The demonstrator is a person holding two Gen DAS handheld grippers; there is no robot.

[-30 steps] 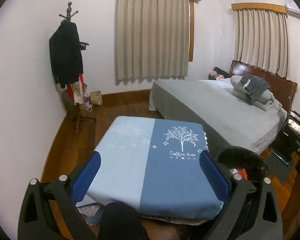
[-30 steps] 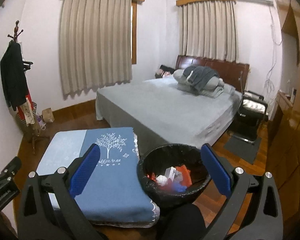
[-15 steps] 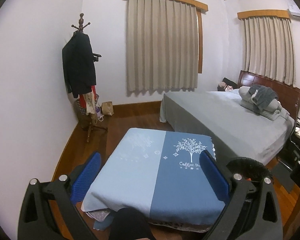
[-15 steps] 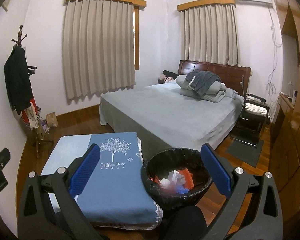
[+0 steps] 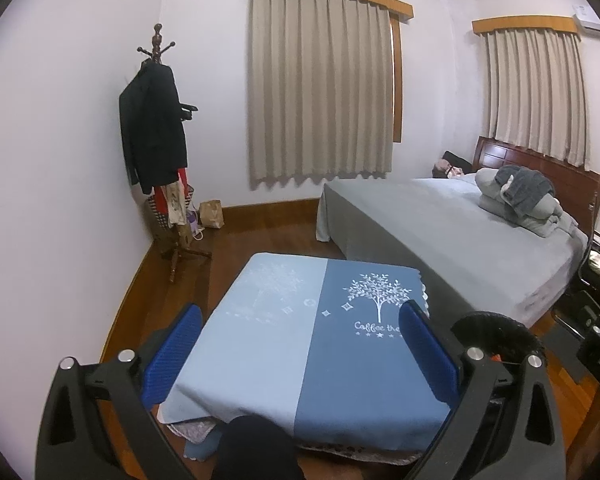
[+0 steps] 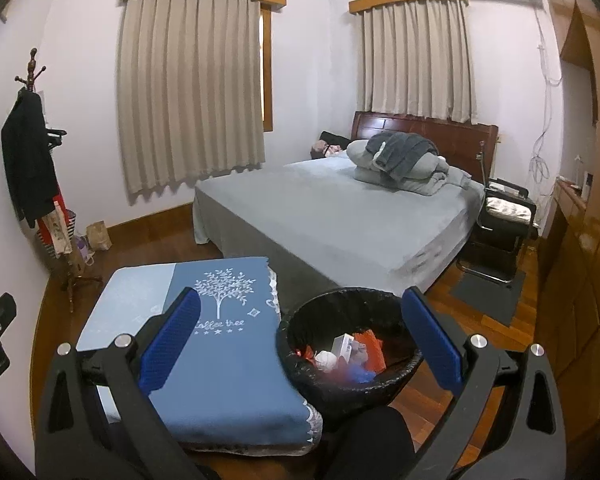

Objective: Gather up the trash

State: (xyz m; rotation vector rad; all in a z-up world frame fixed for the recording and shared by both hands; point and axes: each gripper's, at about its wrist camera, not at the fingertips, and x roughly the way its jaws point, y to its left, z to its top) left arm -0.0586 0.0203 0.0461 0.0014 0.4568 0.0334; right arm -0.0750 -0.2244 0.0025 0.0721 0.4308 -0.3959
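Left hand-held gripper (image 5: 300, 356): jaws spread wide, nothing between the pads; it hangs above the near edge of the bench (image 5: 260, 360), which is covered by a two-tone blue cloth and shows no litter on the visible part of its top. Right hand-held gripper (image 6: 300, 344): jaws likewise spread, empty; held above the gap between bench and bin.

Trash bin (image 6: 352, 344): black-lined, standing on the wooden floor (image 6: 496, 320) directly ahead of and below the right hand-held gripper, just beside the bench and close to the foot of the bed (image 6: 340, 216); inside it lie the collected scraps (image 6: 350, 354), red, white and blue pieces, one a small box.

Judgement: collection appears largely done; no loose trash can be made out on bench, floor or bed, though the bench's near edge is hidden. The step in hand looks like a survey of the room. Next move calls for locating any remaining piece, then bringing an open jaw over it.
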